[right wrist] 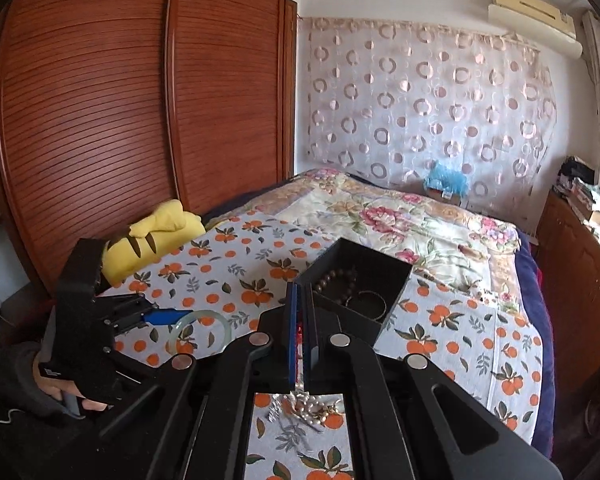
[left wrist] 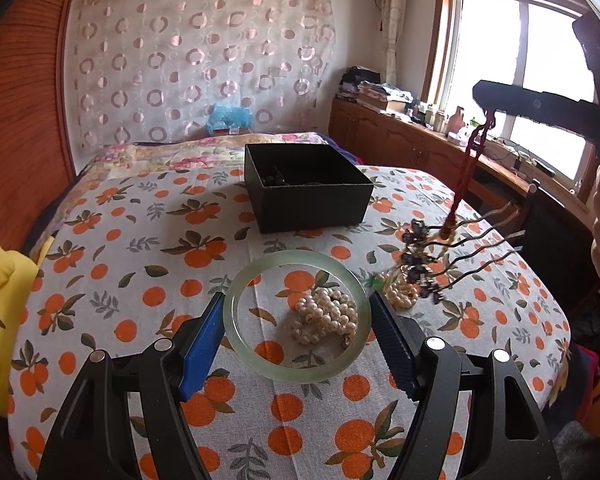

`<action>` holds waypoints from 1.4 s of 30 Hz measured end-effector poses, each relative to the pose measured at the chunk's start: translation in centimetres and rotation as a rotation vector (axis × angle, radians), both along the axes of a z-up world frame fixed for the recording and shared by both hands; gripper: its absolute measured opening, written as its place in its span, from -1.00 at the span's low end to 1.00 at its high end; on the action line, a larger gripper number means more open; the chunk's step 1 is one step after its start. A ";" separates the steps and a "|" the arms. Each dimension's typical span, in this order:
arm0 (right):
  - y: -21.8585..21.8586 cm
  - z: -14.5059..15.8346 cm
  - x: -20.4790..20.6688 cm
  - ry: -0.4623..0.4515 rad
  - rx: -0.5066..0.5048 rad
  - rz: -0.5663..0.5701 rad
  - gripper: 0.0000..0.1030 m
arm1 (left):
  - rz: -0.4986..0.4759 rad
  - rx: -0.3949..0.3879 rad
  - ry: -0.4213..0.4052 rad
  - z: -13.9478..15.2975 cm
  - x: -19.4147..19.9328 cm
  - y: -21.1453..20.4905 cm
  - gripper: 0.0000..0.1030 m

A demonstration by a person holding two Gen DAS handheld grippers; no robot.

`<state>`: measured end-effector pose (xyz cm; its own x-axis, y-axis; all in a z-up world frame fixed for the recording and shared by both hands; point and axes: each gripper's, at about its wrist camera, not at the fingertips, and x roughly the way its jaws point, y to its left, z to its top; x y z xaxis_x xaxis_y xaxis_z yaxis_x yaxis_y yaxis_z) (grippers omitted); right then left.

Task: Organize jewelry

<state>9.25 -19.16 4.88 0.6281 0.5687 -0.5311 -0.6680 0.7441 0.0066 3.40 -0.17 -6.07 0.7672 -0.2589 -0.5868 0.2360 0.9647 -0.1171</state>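
My left gripper (left wrist: 298, 318) spreads its ribbed blue pads wide on either side of a smooth, pale green bangle (left wrist: 296, 316); the ring lies flat on the orange-print cloth (left wrist: 148, 264), though whether the pads touch it I cannot tell; a heap of round cream pearls (left wrist: 326, 316) sits inside the ring. My right gripper (right wrist: 299, 336) has its pads pressed together on a red beaded string (left wrist: 470, 168); the string hangs nearly straight down to a tangle of wavy dark hairpins (left wrist: 460, 248) with purple flowers. The square black box (left wrist: 306, 188) stands open beyond, holding a brown bead bracelet (right wrist: 336, 280); I can read no writing anywhere.
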 end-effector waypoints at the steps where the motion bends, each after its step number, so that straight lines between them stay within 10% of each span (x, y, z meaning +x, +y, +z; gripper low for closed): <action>1: -0.1 -0.2 0.2 0.009 0.003 0.000 -0.95 | 0.001 0.002 0.004 -0.1 0.1 0.0 0.33; 24: -9.3 -11.9 1.7 0.200 -0.107 -0.253 -0.95 | -0.004 0.054 0.045 -1.2 1.2 -1.4 0.33; 42: -9.5 -13.3 1.6 0.207 -0.100 -0.274 -0.95 | 0.014 0.083 0.074 -1.5 1.9 -1.6 0.48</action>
<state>10.81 -28.65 -8.46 0.6238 0.3325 -0.7073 -0.4354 0.8994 0.0388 5.29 -1.77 -7.58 0.7243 -0.1965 -0.6610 0.2157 0.9750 -0.0535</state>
